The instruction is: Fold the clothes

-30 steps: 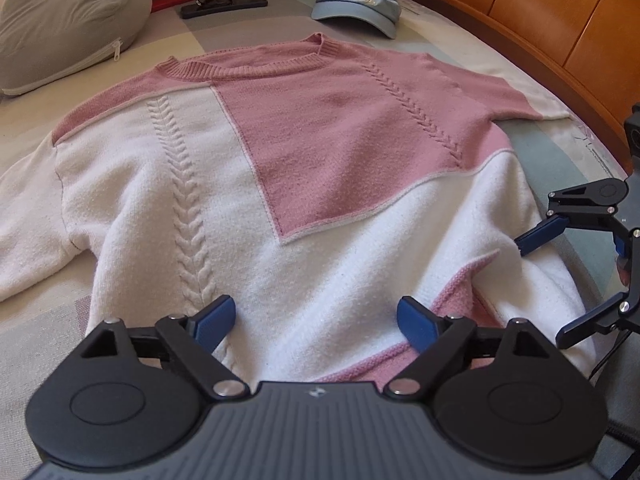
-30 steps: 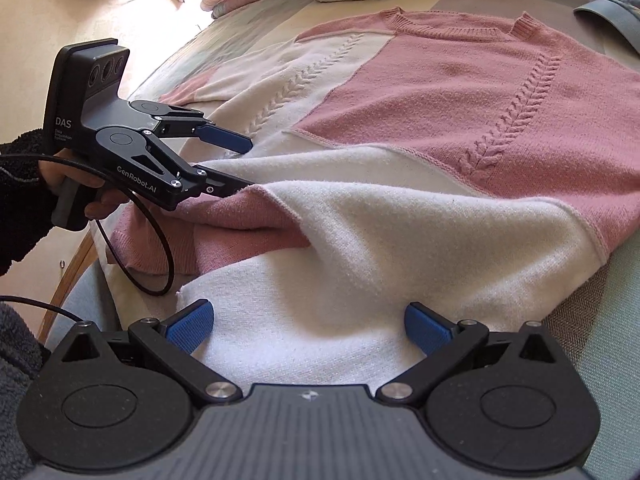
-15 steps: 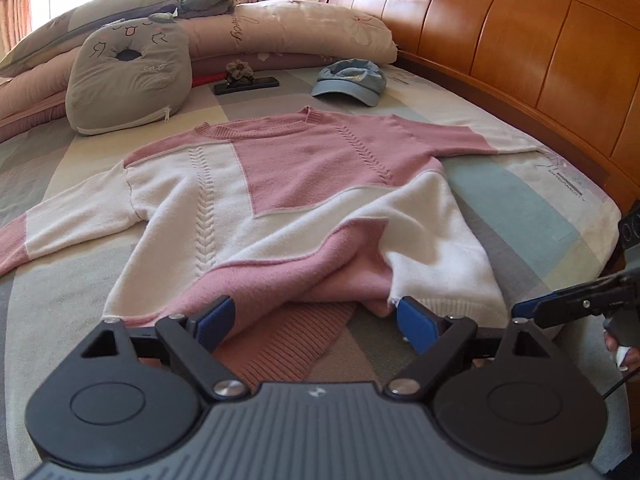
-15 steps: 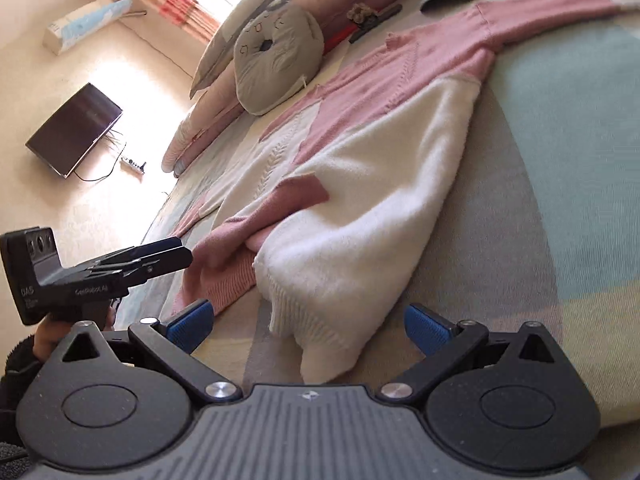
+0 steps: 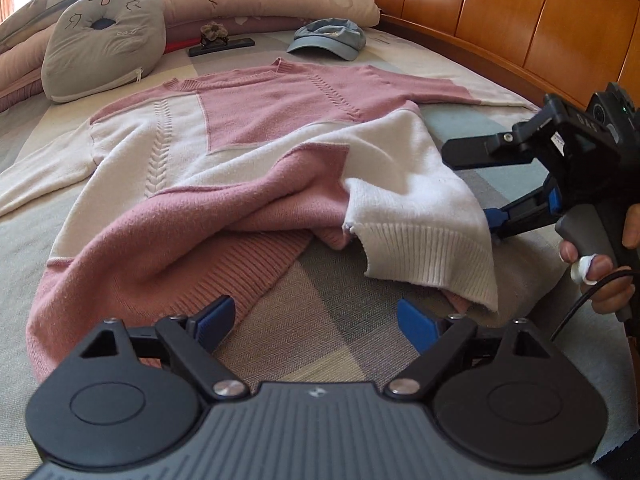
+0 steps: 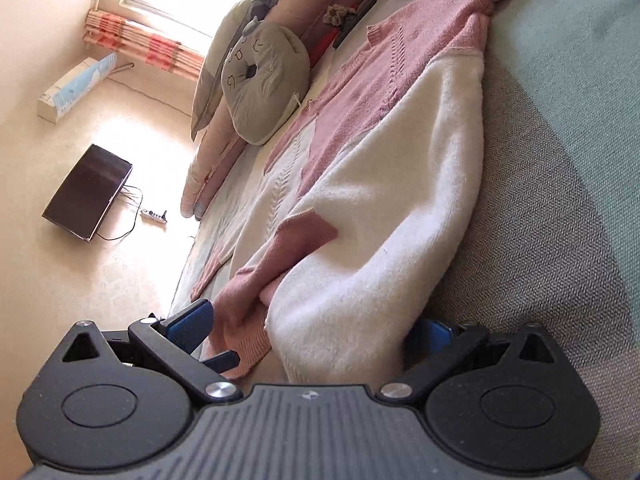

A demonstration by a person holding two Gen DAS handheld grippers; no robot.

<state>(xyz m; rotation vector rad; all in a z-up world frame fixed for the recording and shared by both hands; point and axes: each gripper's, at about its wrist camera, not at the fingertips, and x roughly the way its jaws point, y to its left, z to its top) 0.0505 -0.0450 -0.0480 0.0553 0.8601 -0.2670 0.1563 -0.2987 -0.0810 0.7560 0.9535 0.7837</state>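
Note:
A pink and white knit sweater (image 5: 248, 128) lies front up on the bed (image 5: 320, 296), sleeves spread. Its lower part is rumpled, with a pink layer bunched under the white ribbed hem (image 5: 428, 252). My left gripper (image 5: 316, 320) stands open over bare sheet just short of the hem, its left pad beside the pink edge. My right gripper (image 5: 480, 188), held by a hand (image 5: 600, 272), is open with its fingers above and below the white hem's right corner. In the right wrist view the white cloth (image 6: 380, 200) lies between the wide-apart pads of the right gripper (image 6: 312, 328).
A grey cat cushion (image 5: 104, 52), long pillows, a blue cap (image 5: 328, 40) and a black bar with a flower clip (image 5: 220, 42) lie beyond the sweater. The wooden headboard (image 5: 500, 12) runs along the right. A dark screen (image 6: 88, 192) lies on the floor.
Both grippers drew back from over the sweater to its hem, leaving the lower part bunched. The right gripper rolled sideways and moved in around the white hem corner.

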